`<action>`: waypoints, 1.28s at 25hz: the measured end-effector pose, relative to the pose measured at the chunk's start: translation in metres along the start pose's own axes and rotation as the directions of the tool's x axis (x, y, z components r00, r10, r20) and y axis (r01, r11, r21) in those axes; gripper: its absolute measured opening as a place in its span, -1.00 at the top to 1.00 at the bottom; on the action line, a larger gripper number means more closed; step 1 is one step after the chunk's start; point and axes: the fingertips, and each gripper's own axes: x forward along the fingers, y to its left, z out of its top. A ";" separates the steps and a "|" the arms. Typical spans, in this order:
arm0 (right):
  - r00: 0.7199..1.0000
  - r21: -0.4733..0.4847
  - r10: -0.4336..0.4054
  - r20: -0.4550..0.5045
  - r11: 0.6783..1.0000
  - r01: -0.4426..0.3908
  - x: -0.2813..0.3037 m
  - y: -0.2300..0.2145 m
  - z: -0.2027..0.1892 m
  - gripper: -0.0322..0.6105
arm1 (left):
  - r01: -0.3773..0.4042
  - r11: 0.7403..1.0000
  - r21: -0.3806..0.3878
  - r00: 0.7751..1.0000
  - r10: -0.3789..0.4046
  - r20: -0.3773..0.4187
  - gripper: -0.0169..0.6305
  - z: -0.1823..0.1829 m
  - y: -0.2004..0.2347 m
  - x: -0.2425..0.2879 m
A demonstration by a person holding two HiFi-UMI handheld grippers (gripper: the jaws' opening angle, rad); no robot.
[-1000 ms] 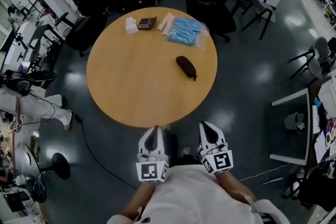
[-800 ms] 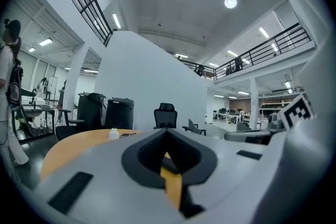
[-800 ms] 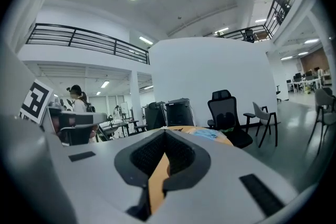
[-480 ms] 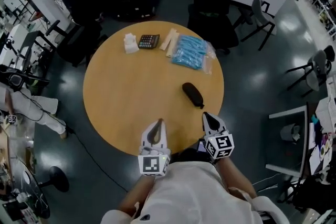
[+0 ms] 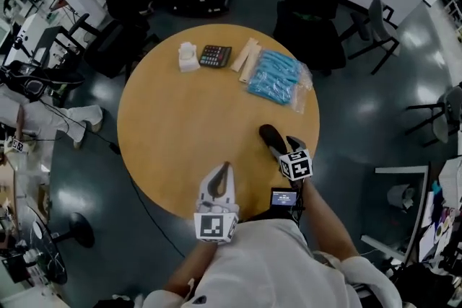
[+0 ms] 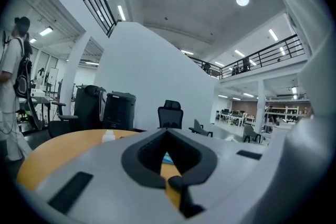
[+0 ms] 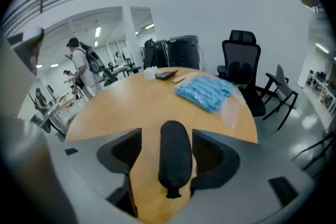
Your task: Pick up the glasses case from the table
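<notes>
The black glasses case (image 5: 269,137) lies on the round wooden table (image 5: 173,126) near its right front edge. My right gripper (image 5: 283,146) tilts down over it, and its jaws are opening. In the right gripper view the case (image 7: 175,160) lies lengthwise between the two jaws of that gripper (image 7: 167,136), with a gap showing on its left side. My left gripper (image 5: 220,171) hovers over the table's front edge. Its tips meet in the left gripper view (image 6: 167,134), with nothing between them.
At the table's far side lie a blue plastic pack (image 5: 276,77), pale wooden sticks (image 5: 247,58), a calculator (image 5: 215,55) and a small white bottle (image 5: 188,56). A black office chair (image 5: 314,3) stands behind the table. A person (image 5: 43,119) is at the left.
Both grippers moved forward from the person's body to over the table. The right one dropped, tipped downward and opened, and now has the case between its jaws.
</notes>
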 end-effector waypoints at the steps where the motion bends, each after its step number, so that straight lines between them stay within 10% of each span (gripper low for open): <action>1: 0.999 -0.019 -0.001 -0.052 1.000 0.000 0.015 -0.006 -0.006 -0.01 | -0.010 1.000 0.003 1.000 0.010 -0.001 0.93 0.000 0.003 0.003; 8: 0.929 -0.101 0.032 -0.368 0.992 -0.074 0.083 -0.013 -0.051 -0.11 | -0.074 0.997 -0.026 0.997 0.073 -0.038 0.93 -0.014 0.022 0.012; 14: 0.867 -0.101 0.038 -0.498 0.990 -0.101 0.100 -0.013 -0.065 -0.12 | -0.095 0.995 -0.023 0.994 0.094 -0.048 0.93 -0.017 0.028 0.011; 20: 0.864 -0.083 0.060 -0.500 0.990 -0.116 0.102 -0.006 -0.063 -0.13 | -0.109 0.993 -0.034 0.993 0.108 -0.046 0.93 -0.017 0.031 0.007; 27: 0.998 -0.197 0.057 0.040 0.979 -0.048 0.023 0.025 0.060 -0.13 | -0.127 0.992 -0.021 0.991 0.128 0.028 0.93 0.001 0.034 -0.010; 29: 0.960 -0.222 0.079 0.267 0.975 -0.018 -0.028 0.046 0.106 -0.13 | -0.154 0.988 -0.025 0.986 0.155 0.057 0.93 0.011 0.042 -0.014; 32: 0.830 -0.238 0.114 0.546 0.971 0.023 -0.112 0.084 0.156 -0.13 | -0.187 0.982 -0.033 0.978 0.189 0.085 0.93 0.023 0.053 -0.023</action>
